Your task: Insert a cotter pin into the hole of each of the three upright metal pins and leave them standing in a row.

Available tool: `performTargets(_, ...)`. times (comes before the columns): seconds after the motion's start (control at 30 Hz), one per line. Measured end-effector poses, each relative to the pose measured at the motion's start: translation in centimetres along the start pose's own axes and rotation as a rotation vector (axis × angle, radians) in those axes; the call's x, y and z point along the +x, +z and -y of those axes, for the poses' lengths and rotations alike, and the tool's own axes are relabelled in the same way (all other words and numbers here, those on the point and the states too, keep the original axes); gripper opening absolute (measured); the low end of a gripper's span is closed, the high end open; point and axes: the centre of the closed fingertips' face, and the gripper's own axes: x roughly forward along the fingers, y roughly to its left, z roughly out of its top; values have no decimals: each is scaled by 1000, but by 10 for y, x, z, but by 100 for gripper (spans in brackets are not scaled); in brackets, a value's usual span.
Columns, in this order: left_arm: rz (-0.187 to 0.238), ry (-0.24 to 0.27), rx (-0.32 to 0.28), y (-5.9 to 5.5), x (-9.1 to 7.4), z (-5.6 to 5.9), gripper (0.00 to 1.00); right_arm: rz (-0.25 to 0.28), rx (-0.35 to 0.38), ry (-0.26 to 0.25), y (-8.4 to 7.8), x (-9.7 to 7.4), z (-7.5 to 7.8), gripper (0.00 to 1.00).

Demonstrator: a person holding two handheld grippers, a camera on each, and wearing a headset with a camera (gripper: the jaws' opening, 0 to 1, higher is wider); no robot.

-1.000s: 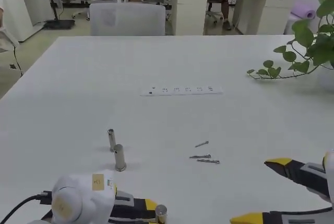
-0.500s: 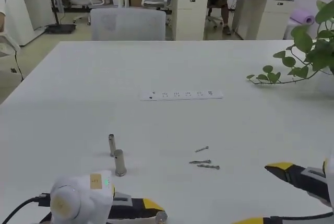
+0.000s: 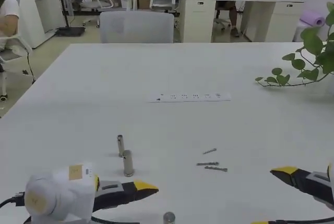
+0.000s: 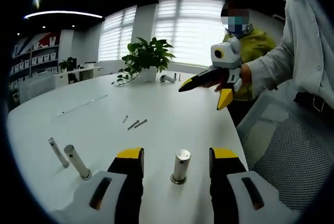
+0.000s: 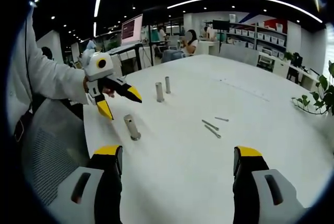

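My left gripper [image 4: 177, 153], fingers open and empty, has the nearest upright metal pin [image 4: 181, 165] standing between them, while the cotter pins [image 5: 212, 126] lie flat on the worktop [image 5: 172, 104] ahead of my right gripper [image 5: 177, 151], likewise open and the nearer one.

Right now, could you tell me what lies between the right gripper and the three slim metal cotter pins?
Just bare white tabletop: in the right gripper view, nothing sits between the open right gripper and the three slim metal cotter pins.
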Motion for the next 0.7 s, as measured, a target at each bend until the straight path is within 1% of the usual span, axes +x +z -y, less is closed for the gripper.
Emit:
performTargets(0.1, 14, 34, -2, 5, -11, -4, 54, -2, -4, 5, 0, 1, -1, 90)
performTargets(0.17, 29, 61, -15, 9, -19, -7, 59, -2, -4, 7, 0, 2, -2, 90)
performTargets(0.23, 38, 79, -26, 10, -26, -10, 64, -4, -5, 10, 0, 2, -3, 90)
performTargets(0.37, 31, 128, -33, 8, -43, -15, 70, -4, -9, 15, 0, 3, -4, 90)
performTargets(0.47, 23, 173, -72, 5, -55, -19, 74, -3, -8, 17, 1, 3, -3, 90)
performTargets(0.5, 29, 197, -95, 5, -61, -21, 75, -3, -9, 17, 1, 3, -3, 90)
performTargets(0.53, 37, 210, -116, 5, -64, -22, 78, -4, -10, 17, 1, 3, -3, 90)
performTargets(0.57, 41, 227, -126, 4, -70, -24, 80, -4, -11, 17, 1, 3, -3, 90)
performTargets(0.7, 30, 260, -130, 0, -83, -23, 85, -4, -14, 18, 1, 4, -3, 90)
